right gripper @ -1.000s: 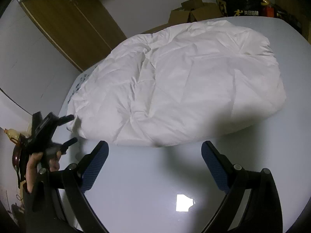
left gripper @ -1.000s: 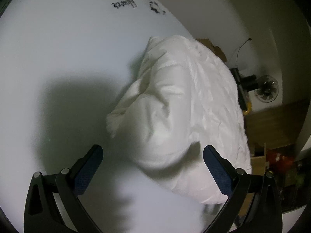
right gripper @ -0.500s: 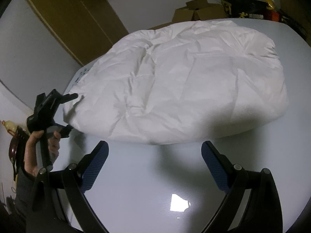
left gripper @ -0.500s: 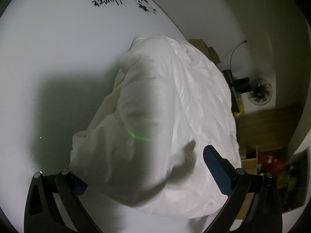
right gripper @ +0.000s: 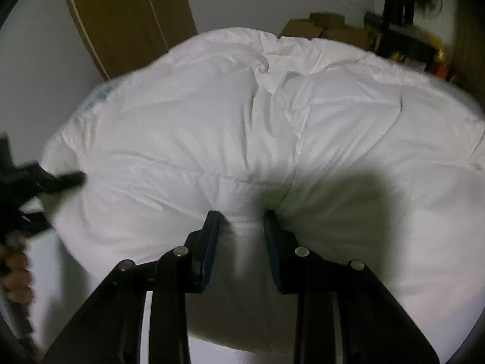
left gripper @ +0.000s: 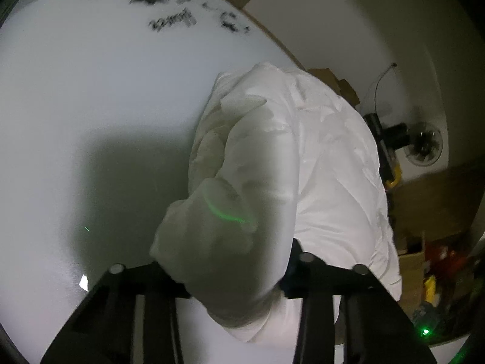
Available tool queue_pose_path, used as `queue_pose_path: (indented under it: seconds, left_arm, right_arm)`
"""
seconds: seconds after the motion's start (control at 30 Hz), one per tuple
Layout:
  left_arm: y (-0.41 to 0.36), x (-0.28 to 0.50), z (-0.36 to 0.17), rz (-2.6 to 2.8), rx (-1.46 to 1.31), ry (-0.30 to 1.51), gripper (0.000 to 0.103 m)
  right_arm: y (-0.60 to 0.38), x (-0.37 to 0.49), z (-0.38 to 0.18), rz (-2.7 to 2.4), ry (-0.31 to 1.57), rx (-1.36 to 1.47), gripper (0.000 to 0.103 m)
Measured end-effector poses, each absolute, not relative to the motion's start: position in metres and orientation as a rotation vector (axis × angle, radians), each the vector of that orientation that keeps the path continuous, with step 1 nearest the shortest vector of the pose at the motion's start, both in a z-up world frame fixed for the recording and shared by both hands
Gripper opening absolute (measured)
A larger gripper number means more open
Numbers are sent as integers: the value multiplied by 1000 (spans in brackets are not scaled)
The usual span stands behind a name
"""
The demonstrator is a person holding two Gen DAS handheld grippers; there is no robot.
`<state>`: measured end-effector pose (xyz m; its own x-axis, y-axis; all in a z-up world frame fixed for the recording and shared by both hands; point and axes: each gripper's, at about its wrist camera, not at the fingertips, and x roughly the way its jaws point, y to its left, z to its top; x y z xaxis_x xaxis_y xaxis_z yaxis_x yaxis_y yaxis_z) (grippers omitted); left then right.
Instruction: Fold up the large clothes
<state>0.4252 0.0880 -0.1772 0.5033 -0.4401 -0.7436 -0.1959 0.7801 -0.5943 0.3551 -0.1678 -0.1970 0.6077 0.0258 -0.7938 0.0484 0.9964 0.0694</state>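
Both grippers have closed onto the puffy white quilted duvet (right gripper: 230, 127), which lies on the pale round worktop (left gripper: 91, 115). Right gripper (right gripper: 242, 227) jaws pinch its near edge; left gripper (left gripper: 230, 270) jaws clamp its corner.

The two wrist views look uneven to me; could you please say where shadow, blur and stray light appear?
Left wrist: dark shadow over the table, a green streak on the white garment, smeared lettering. Right wrist: gripper shadow on the fabric, motion-blurred left gripper at the edge.
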Motion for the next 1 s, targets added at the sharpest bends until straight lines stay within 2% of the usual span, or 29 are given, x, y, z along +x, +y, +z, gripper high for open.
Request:
queue_pose_path:
  seconds: [0.1,0.2,0.3,0.4,0.47,0.57,0.63,0.77,1.0]
  left_arm:
    - [83,415,-161,-160,-607,1002,28]
    - [77,405,-145,-153,-542,953,27]
    - [67,398,-129,-158,-482,907,27]
    - [55,387,-111,-136,-399,861,27]
    - [44,385,-100,-130,-373,833,27]
    - [29,381,-81,-132,-330,785,27]
    - [16,380,-74,-160,-315,788,25]
    - [-11,371,-54,-140,-210,716,22]
    - [-52,364,-26,-111,-106,670,18]
  right_arm:
    - [-167,350,-182,22,942,103,28]
    - [-184,345,-158,17,841,192,27]
    - [-187,365,-198,82,996,264,23]
    - [-180,360,-206,64,972,182,21]
    - [-184,355,-197,87,990,230,22]
    - [-194,341,-181,140,894,309,22]
    - [-190,353,-209,147,1017,319,22]
    - [-193,352,-226,170,1029,316,21]
    - [-262,307,-216,239,962,570,22]
